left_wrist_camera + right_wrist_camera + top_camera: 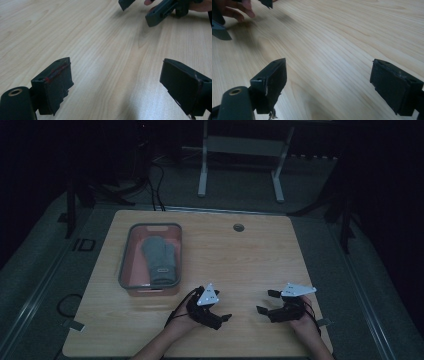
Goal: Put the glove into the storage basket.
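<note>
Status: the grey folded cloth [159, 261] lies inside the pink tray [131, 287], at centre left of the high view, on the worktop [250, 265]. Judged from this layout, placement of the cloth appears complete; no other loose item shows on the worktop.

Left gripper [218, 317]: lower centre of the frame, jaws apart, nothing between them. Right gripper [266, 303]: lower right, jaws apart, nothing between them. Both face each other over bare wood, well apart from the tray. Remaining work, if any, cannot be determined.
</note>
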A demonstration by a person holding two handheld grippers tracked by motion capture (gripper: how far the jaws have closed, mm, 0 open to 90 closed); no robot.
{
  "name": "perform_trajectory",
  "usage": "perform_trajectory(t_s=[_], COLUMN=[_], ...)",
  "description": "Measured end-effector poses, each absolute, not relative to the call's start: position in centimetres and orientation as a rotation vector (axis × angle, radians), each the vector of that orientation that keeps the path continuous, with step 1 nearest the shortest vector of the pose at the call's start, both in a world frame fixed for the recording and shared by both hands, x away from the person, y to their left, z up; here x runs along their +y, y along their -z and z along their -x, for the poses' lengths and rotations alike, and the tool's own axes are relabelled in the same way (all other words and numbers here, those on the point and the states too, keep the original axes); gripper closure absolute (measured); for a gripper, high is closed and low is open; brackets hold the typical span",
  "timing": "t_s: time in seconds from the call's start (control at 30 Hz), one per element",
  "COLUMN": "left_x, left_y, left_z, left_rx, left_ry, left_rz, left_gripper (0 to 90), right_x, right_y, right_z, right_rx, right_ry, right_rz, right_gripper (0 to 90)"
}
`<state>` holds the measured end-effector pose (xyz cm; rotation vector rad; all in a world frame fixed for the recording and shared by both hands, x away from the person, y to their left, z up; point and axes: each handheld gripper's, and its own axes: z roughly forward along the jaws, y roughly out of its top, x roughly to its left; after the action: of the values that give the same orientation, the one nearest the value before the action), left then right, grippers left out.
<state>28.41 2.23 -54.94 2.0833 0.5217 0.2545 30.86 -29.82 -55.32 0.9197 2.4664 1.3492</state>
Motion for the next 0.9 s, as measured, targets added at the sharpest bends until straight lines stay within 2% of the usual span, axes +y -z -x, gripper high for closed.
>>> perform_trajectory(t_s=[0.47,0.9], left_x=[2.3,2.4], left_y=[55.5,55.7], left_z=[-27.7,-27.6], left_rx=[0.510,0.533], left_ry=[-0.291,-0.277], left_rz=[-2.092,-2.059], left_gripper=[10.8,10.8], right_x=[-34.2,-34.9], right_y=[55.6,55.9], right_z=[-28.9,-28.8], right_rx=[2.350,2.321], right_ry=[-1.284,-1.286], right_rz=[-1.004,-1.022], right_gripper=[14.1,14.1])
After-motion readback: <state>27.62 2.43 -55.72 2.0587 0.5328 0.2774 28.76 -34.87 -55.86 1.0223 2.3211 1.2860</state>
